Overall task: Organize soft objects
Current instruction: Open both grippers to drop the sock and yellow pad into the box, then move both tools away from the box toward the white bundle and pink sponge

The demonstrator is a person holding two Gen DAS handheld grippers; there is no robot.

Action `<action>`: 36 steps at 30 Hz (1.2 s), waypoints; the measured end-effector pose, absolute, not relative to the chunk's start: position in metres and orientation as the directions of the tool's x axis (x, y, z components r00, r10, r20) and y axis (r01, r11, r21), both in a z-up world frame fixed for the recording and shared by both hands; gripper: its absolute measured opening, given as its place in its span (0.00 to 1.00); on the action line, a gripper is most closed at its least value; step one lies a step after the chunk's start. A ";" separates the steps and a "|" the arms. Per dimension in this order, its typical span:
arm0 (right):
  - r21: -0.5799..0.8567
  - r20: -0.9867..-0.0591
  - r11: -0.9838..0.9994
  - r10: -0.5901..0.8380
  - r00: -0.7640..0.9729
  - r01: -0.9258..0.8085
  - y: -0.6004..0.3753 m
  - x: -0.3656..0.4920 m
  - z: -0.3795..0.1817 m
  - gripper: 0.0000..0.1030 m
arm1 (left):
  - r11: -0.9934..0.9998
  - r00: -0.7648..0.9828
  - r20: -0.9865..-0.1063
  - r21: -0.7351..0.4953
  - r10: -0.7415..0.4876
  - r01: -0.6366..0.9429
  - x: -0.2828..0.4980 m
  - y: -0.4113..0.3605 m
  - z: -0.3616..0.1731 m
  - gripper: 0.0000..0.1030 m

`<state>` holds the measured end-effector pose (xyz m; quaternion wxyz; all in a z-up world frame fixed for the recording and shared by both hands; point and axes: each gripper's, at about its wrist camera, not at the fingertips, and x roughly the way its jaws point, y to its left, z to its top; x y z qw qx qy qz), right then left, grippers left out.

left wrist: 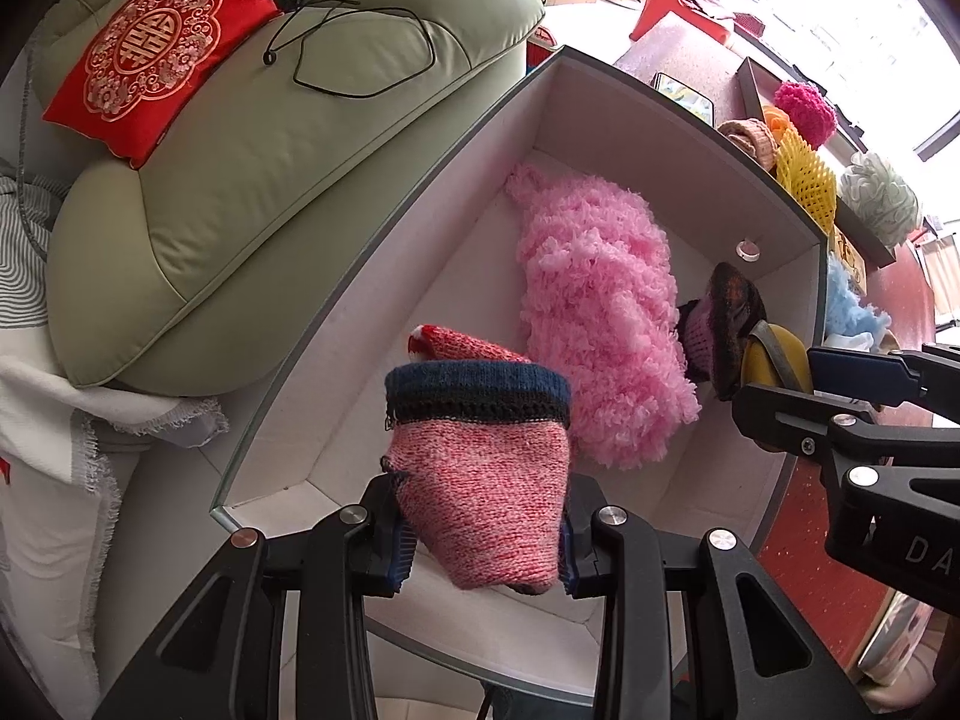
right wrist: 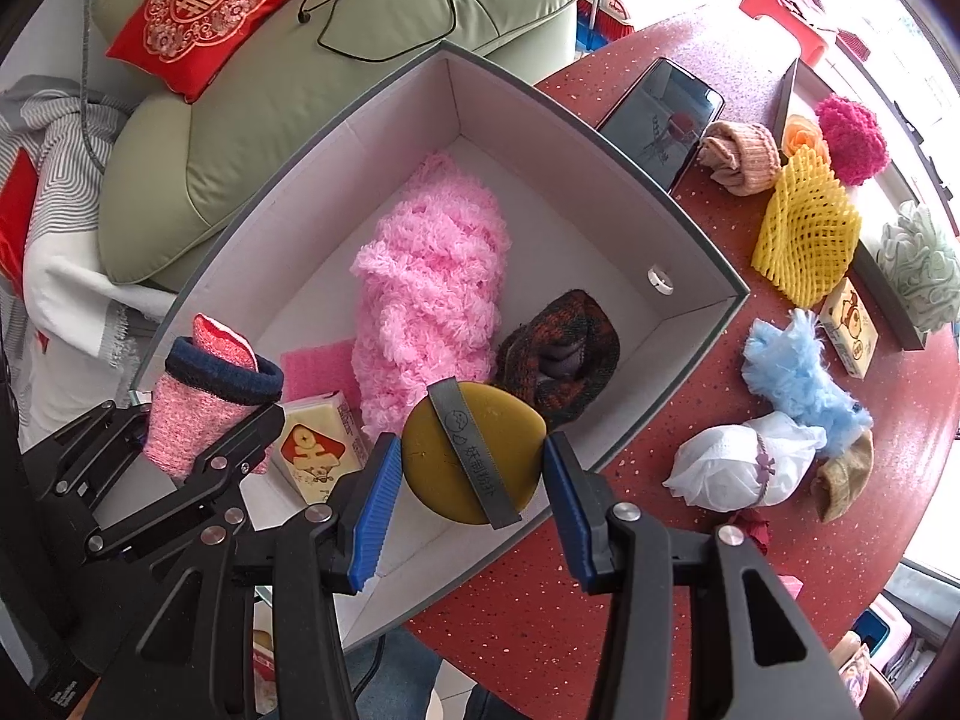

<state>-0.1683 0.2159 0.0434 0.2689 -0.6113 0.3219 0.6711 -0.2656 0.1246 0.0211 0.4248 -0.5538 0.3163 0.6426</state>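
A pink-and-red flecked knit sock [left wrist: 480, 498] has a navy cuff. The fluffy scarf [right wrist: 429, 282] is pink, the round puff [right wrist: 471, 456] mustard with a grey strap, the surface [right wrist: 690, 570] speckled red.

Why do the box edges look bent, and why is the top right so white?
Left wrist view: fisheye lens bows the box rim; window daylight washes out the upper right. Right wrist view: same bowing, dark vignette corners, glare top right; the yellow sponge stays sharp.

Both wrist cameras look steeply down, close, into the box [left wrist: 672, 138].
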 end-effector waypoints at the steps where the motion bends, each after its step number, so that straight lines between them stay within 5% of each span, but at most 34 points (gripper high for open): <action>1: 0.102 -0.994 -0.649 -0.034 -0.106 -0.754 0.216 -0.169 0.043 0.50 | -0.438 -0.026 -0.981 -0.062 0.193 -0.897 -0.265 0.125 0.020 0.36; 12: 0.094 -0.995 -0.649 -0.047 -0.084 -0.755 0.218 -0.172 0.035 0.51 | -0.429 -0.027 -0.985 -0.050 0.170 -0.902 -0.263 0.125 0.010 0.40; 14: 0.098 -0.995 -0.640 -0.056 -0.080 -0.762 0.219 -0.171 0.034 0.52 | -0.420 -0.037 -0.984 -0.041 0.176 -0.907 -0.261 0.125 0.010 0.84; 16: 0.114 -0.993 -0.619 -0.074 -0.087 -0.777 0.222 -0.169 0.033 0.63 | -0.409 -0.046 -0.980 -0.040 0.196 -0.911 -0.259 0.125 0.014 0.96; 18: 0.118 -0.993 -0.607 -0.071 -0.094 -0.786 0.224 -0.167 0.034 0.79 | -0.403 -0.060 -0.972 -0.038 0.228 -0.914 -0.257 0.123 0.020 0.96; 25: 0.101 -0.993 -0.621 -0.019 -0.114 -0.777 0.223 -0.160 0.047 0.86 | -0.390 -0.076 -0.980 -0.001 0.184 -0.921 -0.252 0.126 0.020 0.99; 27: 0.100 -0.993 -0.617 -0.009 -0.120 -0.780 0.222 -0.157 0.049 1.00 | -0.406 -0.082 -0.982 0.005 0.171 -0.914 -0.251 0.125 0.020 0.99; 36: 0.116 -0.989 -0.600 0.006 -0.150 -0.792 0.222 -0.147 0.062 1.00 | -0.433 -0.087 -0.987 0.019 0.137 -0.901 -0.248 0.114 0.027 0.99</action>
